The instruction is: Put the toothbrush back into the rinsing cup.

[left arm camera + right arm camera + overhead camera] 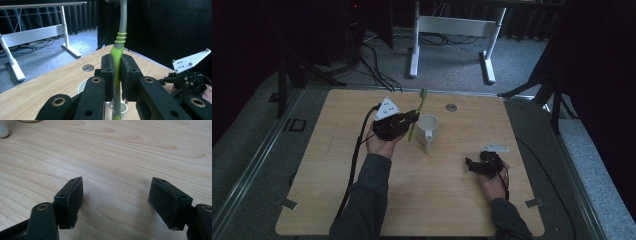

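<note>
Toothbrush (117, 51) clamped between the pads of the left gripper (412, 118), at about 11 o'clock from the cup (428, 131) on the table (337, 200). Held by the lower handle, nearly upright in the left gripper view, with the lower end just above or inside the cup's mouth; cannot tell which. In the high view, leaning away toward 12 o'clock, head (423, 93) farthest from the person.

Step in hand, by judgement: bringing the toothbrush to the cup, probably to stand it inside. Next move calls for lowering the handle straight into the opening, keeping it away from the rim, then letting the pads part only when the end rests on the bottom. Risk: tipping the light cup if the handle pushes the wall.

Looks of the toothbrush: slim, grey shaft with bright green grip part and three green rings above it; slightly curved toward the top. Bristles too small to describe. Cup: white, with handle turned toward 6 o'clock.

Right gripper (472, 165) resting low over the table at about 4 o'clock from the cup, well apart from it. Jaws spread wide, nothing between them, only bare wood under.
</note>
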### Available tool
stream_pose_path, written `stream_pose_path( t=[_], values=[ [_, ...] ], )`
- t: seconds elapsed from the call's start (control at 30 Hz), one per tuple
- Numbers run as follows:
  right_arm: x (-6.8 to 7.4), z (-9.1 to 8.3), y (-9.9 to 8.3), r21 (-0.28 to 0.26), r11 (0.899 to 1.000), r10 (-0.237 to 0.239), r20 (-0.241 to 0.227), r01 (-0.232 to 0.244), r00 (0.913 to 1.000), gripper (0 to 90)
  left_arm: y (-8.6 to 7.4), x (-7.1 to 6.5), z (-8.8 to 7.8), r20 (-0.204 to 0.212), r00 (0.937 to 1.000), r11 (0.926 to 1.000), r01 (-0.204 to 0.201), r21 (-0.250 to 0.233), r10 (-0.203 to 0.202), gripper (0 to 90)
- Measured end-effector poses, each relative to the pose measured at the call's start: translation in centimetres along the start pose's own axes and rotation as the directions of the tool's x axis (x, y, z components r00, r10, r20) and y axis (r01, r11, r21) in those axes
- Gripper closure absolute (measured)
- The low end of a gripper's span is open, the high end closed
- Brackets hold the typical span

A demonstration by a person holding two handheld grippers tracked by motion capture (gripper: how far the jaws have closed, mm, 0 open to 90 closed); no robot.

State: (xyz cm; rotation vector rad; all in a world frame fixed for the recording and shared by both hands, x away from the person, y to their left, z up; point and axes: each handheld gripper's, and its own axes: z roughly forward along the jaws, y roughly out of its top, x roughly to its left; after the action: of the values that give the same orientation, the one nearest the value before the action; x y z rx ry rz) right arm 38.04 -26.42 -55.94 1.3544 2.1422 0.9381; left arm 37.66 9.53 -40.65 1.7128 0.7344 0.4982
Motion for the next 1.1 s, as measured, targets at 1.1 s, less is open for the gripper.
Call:
stream_pose_path(
  t=[1.1],
  values=[
    [0.0, 0.0, 0.0, -0.001, 1.0, 0.001, 0.002, -0.001, 1.0, 27.4, -0.3, -0.3, 2.4, 0.017, 0.9994, 0.9949, 0.031, -0.096, -0.03, 81.8]
  ],
)
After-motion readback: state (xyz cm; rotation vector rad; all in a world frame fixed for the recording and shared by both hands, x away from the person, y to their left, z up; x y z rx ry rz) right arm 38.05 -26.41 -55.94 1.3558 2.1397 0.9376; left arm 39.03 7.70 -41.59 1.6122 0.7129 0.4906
